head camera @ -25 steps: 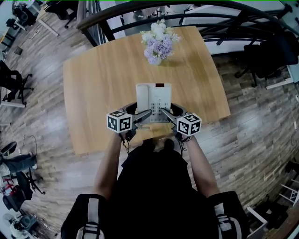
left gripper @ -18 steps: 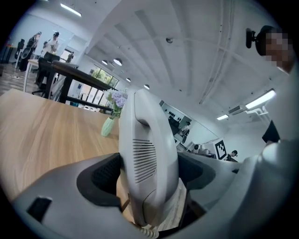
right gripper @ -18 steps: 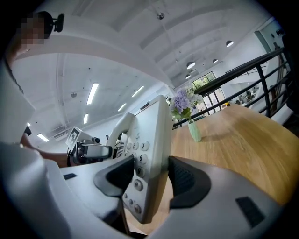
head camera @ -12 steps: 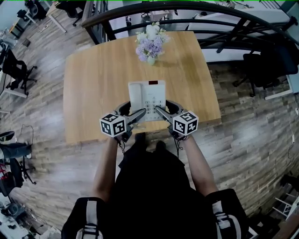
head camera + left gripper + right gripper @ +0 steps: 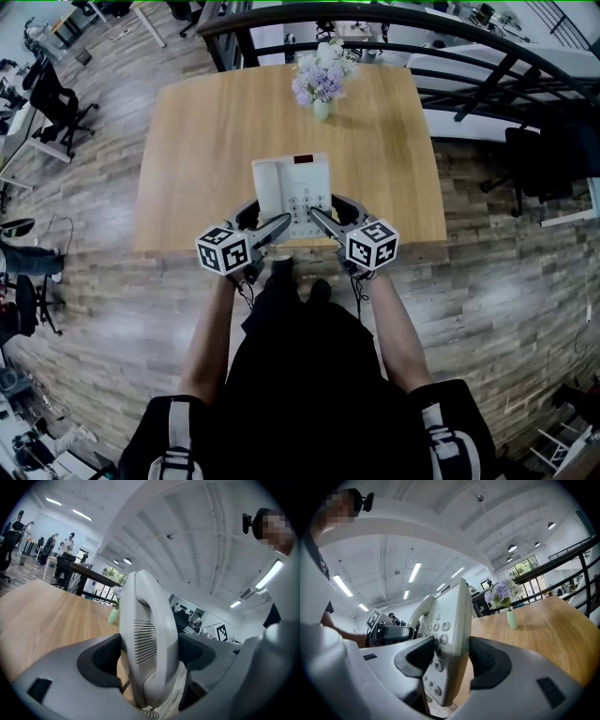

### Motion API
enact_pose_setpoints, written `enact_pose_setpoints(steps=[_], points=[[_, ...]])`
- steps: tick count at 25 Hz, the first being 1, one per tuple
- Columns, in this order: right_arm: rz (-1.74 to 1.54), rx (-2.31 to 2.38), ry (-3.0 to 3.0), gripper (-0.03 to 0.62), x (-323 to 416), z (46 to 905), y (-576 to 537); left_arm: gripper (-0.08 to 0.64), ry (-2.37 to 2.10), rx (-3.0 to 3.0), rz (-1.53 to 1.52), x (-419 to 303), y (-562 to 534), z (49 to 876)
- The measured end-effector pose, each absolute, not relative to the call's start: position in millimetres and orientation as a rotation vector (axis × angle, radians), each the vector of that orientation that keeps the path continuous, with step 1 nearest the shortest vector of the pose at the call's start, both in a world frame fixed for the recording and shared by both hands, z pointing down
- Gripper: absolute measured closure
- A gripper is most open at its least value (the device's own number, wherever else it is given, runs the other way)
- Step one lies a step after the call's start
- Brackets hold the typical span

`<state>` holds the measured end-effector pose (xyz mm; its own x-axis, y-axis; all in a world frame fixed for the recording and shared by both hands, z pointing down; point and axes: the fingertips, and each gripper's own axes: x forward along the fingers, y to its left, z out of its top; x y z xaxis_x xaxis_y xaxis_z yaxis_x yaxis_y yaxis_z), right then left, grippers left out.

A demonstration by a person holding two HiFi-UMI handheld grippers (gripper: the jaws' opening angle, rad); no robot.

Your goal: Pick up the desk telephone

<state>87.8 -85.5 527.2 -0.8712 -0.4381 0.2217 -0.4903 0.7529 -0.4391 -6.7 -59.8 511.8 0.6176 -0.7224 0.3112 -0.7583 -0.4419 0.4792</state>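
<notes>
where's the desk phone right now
In the head view the desk telephone is at the near edge of the wooden table, gripped by the left gripper on its handset side and the right gripper on its keypad side.

An open-plan office is shown: a wooden table (image 5: 216,131) bearing a vase of flowers (image 5: 322,84) lies beyond the jaws, office chairs (image 5: 58,98) are seen on plank flooring (image 5: 94,281) far left of them, and ceiling strip lights (image 5: 415,572) and staffed desks (image 5: 89,570) are seen past them.
</notes>
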Motion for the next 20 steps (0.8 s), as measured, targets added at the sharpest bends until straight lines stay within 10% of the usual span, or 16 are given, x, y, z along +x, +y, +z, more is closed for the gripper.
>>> enact_pose_setpoints(steps=[20], points=[[0.672,0.775,-2.893,0.347,101,489,-72,0.178,-1.200,2.350,0.055,7,-47,472]])
